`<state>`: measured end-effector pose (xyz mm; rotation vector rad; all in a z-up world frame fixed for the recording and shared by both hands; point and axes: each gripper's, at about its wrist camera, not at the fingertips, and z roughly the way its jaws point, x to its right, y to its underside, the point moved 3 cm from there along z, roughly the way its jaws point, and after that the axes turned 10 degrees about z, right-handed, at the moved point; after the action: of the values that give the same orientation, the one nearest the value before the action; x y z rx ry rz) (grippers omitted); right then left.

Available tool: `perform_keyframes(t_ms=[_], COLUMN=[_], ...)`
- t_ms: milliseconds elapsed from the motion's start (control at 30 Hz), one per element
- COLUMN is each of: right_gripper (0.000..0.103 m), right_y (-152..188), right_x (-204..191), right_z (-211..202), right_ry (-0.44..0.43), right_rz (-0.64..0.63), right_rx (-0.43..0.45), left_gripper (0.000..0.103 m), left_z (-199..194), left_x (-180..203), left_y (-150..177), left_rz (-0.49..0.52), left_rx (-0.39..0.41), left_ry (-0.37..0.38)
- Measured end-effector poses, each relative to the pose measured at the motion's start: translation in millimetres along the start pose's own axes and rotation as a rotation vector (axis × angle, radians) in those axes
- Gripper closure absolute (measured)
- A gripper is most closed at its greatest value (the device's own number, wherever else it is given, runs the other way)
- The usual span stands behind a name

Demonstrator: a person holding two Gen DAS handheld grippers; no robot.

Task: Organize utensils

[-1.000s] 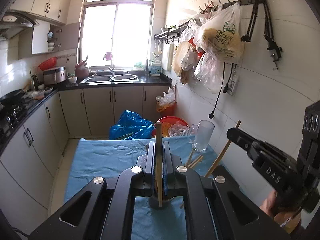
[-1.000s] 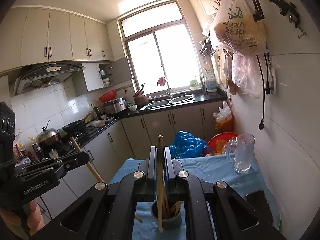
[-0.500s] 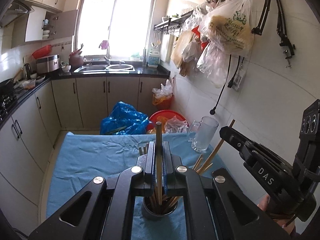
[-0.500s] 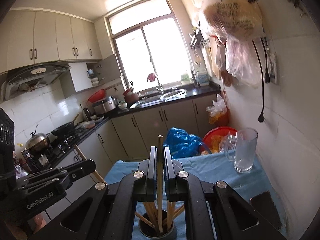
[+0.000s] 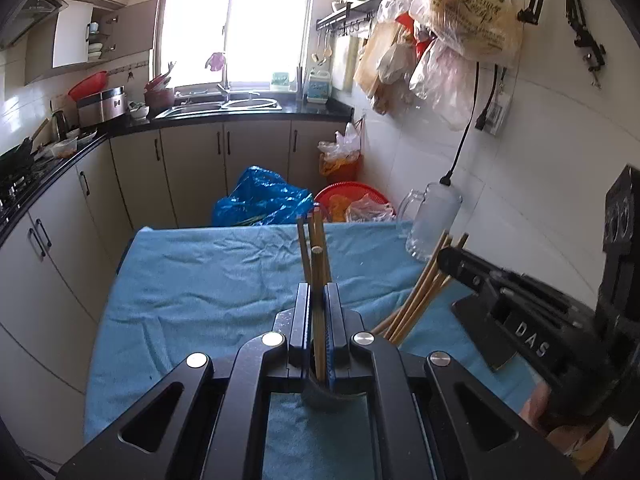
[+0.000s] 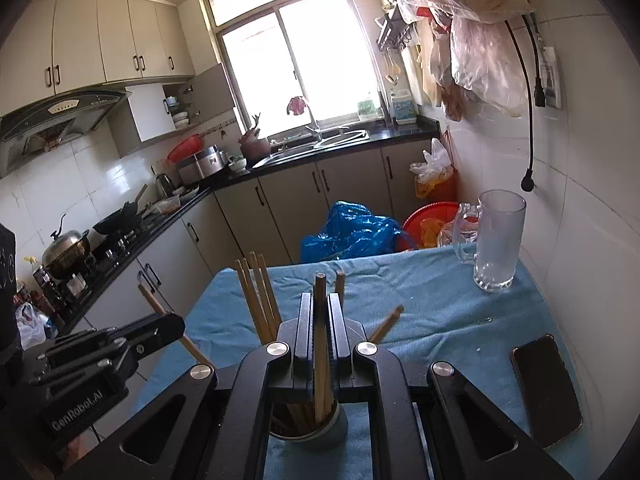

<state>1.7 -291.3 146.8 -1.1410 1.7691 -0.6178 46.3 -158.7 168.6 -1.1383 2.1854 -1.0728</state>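
Both grippers dropped toward cup [image 6: 306,426] since a second ago. Left gripper [image 5: 319,300] clamped chopstick [image 5: 318,280]; right gripper [image 6: 320,308] clamped stick [image 6: 320,320], both tips now inside cup on blue cloth [image 6: 432,304]. Release likely next.

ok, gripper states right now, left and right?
Left gripper: shut on a chopstick, its lower end in the cup.
Right gripper: shut on a chopstick, also down in the cup.
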Motion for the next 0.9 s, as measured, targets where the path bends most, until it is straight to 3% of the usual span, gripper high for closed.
perform_keyframes(t_ms=[133,900], right_gripper=[0.097,0.096], right_y=[4.5,8.7], right_x=[2.5,1.9], right_z=[3.3,4.7], right_ry=[0.003,-0.009], right_rz=[-0.005,-0.012], right_rx=[-0.017,-0.035], left_gripper=[0.097,0.096], left_z=[5.5,-3.4], left_x=[-1.2,7.6], left_y=[11.6,22.0], left_rz=[-0.001,0.039], left_rx=[-0.029,-0.027], left_ry=[-0.008,-0.061])
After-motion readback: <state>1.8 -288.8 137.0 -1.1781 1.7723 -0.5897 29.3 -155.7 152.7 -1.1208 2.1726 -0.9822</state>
